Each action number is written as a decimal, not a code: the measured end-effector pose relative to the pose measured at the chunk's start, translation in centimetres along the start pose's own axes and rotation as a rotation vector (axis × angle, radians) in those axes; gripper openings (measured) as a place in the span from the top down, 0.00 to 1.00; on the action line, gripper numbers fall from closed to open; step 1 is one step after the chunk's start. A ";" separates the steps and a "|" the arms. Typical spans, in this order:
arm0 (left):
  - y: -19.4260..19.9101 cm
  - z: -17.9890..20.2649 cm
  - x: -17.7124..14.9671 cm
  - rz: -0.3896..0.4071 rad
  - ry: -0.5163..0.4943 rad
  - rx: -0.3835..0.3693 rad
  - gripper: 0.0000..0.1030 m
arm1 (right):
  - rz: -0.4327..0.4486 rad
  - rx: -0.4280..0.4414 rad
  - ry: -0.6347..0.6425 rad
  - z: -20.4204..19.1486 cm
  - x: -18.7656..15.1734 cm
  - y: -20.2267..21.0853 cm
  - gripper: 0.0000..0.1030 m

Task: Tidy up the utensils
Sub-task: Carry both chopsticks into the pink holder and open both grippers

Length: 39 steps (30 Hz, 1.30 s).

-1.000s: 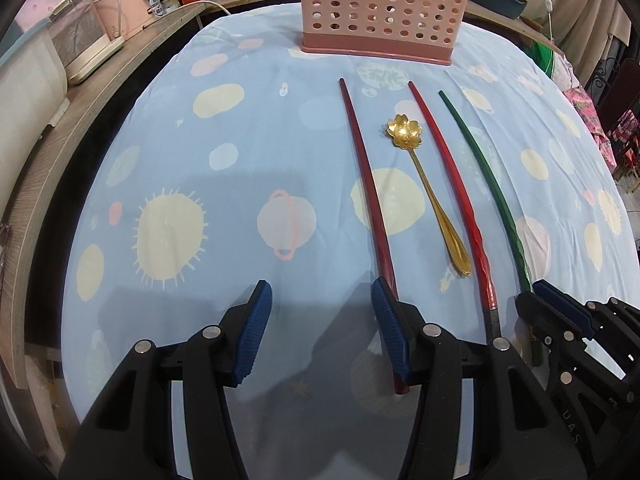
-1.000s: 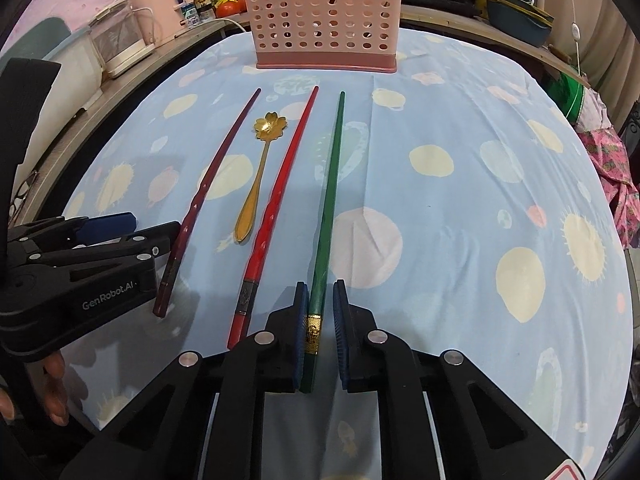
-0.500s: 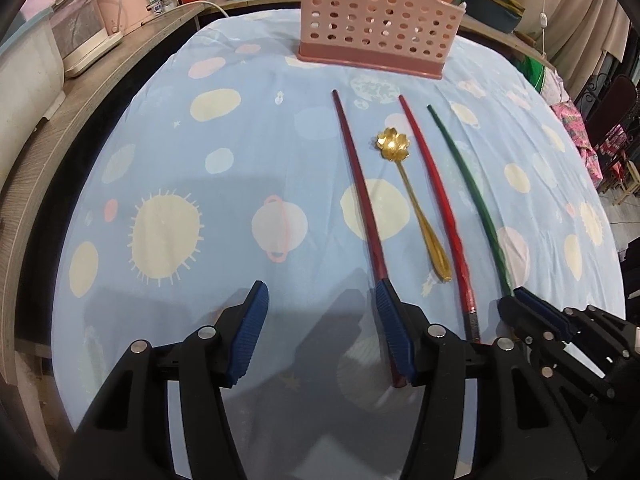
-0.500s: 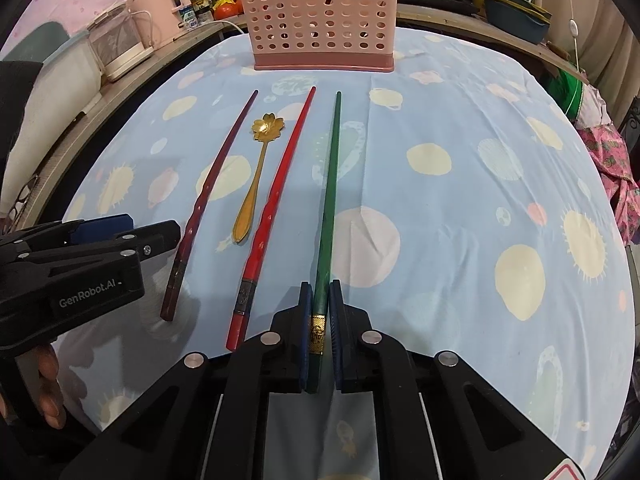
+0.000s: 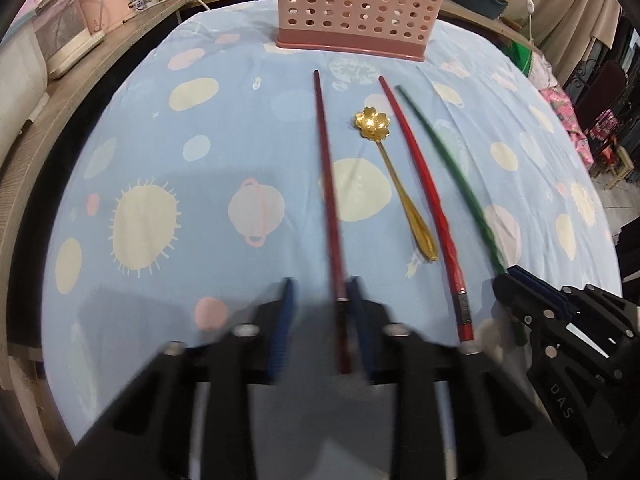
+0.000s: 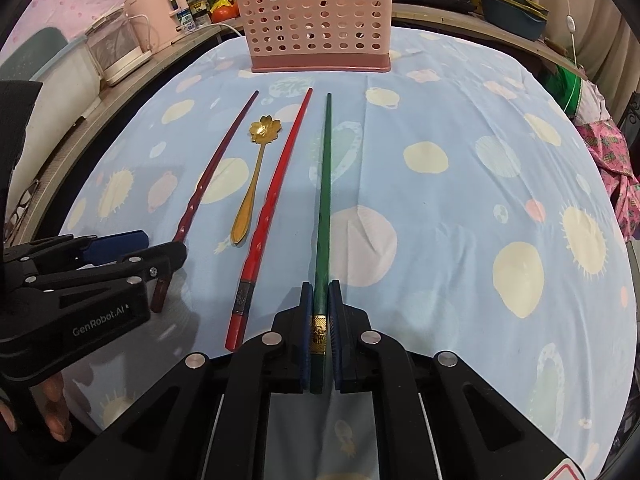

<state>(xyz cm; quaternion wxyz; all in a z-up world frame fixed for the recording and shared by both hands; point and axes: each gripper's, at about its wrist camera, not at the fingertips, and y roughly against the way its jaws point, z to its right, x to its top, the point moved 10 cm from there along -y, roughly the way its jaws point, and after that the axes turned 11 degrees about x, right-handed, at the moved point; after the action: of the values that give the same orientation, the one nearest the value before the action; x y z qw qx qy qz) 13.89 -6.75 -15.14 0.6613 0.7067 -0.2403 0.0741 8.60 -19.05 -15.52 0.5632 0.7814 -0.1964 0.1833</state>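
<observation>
Blue-clothed bench (image 5: pixel 200 128): the left hand-held gripper (image 5: pixel 322 312) has narrowed around the dark red chopstick (image 5: pixel 326 168), not yet gripping; the right hand-held gripper (image 6: pixel 320 316) still pinches the green chopstick (image 6: pixel 325 184).

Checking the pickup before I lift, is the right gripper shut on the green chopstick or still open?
Shut. In the right wrist view the right gripper has both blue pads pressed against the green chopstick near its gold-banded end.

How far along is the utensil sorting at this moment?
Early. Nothing laid out has reached the pink basket. The right gripper is shut on the green chopstick; the left gripper straddles the dark red chopstick, not closed. The bright red chopstick and gold spoon lie on the tablecloth.
</observation>
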 end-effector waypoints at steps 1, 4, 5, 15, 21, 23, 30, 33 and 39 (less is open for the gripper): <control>0.1 -0.2 0.0 -0.003 0.009 -0.009 0.93 | 0.004 0.004 -0.002 0.0 0.1 0.1 0.93; 0.8 -1.2 0.6 0.021 0.035 -0.006 0.93 | 0.026 0.006 0.000 0.0 0.8 0.9 0.93; 1.3 -1.6 1.0 0.037 0.045 0.001 0.93 | 0.037 0.008 0.002 -0.1 1.1 1.3 0.93; 6.8 -5.6 6.3 0.185 0.128 0.044 0.93 | 0.228 0.015 0.006 -0.1 7.7 7.4 0.93; 9.9 -7.2 11.2 0.304 0.162 0.064 0.93 | 0.352 0.005 0.030 -0.2 13.9 11.4 0.93; 10.6 -7.7 12.9 0.331 0.178 0.066 0.93 | 0.384 0.014 0.025 -0.1 15.7 12.2 0.93; 13.1 -8.2 18.7 0.398 0.212 0.029 0.93 | 0.479 0.070 0.006 -0.3 21.7 13.7 0.93; 14.5 -8.1 21.3 0.431 0.224 0.000 0.93 | 0.529 0.103 -0.020 -0.2 24.0 14.6 0.93; 18.4 -7.9 26.5 0.523 0.240 -0.047 0.93 | 0.634 0.185 -0.089 0.6 29.1 16.9 0.93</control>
<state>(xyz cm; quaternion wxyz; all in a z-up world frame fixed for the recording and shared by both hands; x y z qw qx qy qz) 30.66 -5.71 13.52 0.6597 0.5916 -0.3361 0.3193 24.89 -27.44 12.70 0.3956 0.7366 -0.4367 0.3321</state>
